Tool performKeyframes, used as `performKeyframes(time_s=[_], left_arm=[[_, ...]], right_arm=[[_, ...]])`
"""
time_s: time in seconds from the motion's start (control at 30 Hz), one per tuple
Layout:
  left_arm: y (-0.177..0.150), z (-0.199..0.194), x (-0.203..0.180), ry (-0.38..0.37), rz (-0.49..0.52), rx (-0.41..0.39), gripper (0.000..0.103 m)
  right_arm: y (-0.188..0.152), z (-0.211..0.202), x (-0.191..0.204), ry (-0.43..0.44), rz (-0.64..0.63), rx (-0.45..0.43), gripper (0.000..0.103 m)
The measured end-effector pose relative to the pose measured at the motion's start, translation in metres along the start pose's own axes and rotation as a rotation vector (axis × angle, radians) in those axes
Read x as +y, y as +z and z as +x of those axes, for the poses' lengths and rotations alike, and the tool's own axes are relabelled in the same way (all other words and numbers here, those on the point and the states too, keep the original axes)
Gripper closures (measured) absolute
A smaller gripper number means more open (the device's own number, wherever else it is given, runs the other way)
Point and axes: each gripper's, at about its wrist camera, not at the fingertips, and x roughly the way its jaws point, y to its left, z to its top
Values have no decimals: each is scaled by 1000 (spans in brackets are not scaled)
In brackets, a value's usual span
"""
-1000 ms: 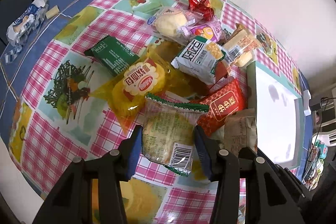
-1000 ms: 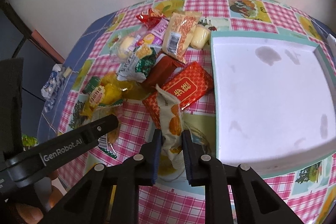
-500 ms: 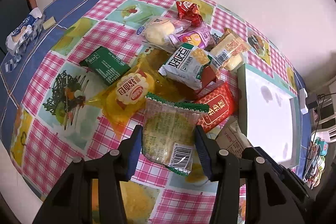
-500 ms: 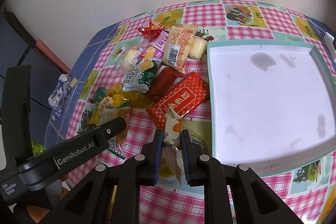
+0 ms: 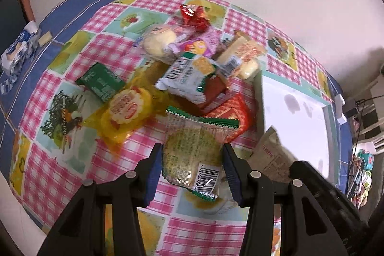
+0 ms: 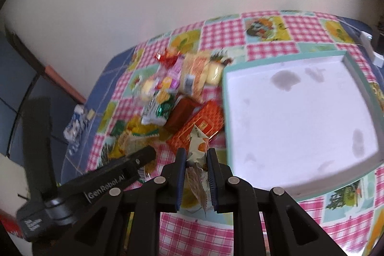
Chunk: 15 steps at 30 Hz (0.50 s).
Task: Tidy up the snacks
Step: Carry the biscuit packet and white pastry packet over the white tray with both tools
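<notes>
Table (image 5: 196,236) is covered by a glossy checked cloth, pink gingham squares alternating with fruit prints; a blue border is seen at the far edge.

White tray (image 6: 300,116), square and shallow with a teal rim, lies flat on the cloth just right of the snack pile; grey smudges are visible on its floor.

Snack pile (image 5: 192,78): crinkly film packets are heaped loosely and overlapping. A flat red packet (image 5: 230,112) with gold print and a soft yellow bread bag (image 5: 127,109) lie nearest the grippers.

Clear packet with green serrated seals (image 5: 192,155), round pale cake inside, is pinched across its width by the left gripper (image 5: 192,169). It is held clear of the cloth, long axis running away from the camera, barcode end nearest.

Narrow cream-and-orange packet (image 6: 198,150) is clamped by the right gripper (image 6: 196,174), jaws pressed nearly together on the crumpled film. It is held off the table beside the tray's near-left corner, long axis pointing forward and up, pointed seal end toward the pile.
</notes>
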Motion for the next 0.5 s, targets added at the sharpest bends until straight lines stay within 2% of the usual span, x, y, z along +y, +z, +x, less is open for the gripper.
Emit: performKeyframes(time_s=[0.13, 0.27, 0.5], left_arm=[[-1, 2, -22, -36, 49, 8, 52], [-3, 5, -51, -65, 104, 17, 52], [-6, 21, -109, -103, 220, 35, 52]], right_arm=[[6, -17, -27, -26, 71, -51, 84], [10, -32, -61, -92, 154, -90, 84], [13, -54, -123, -275, 288, -154, 84]])
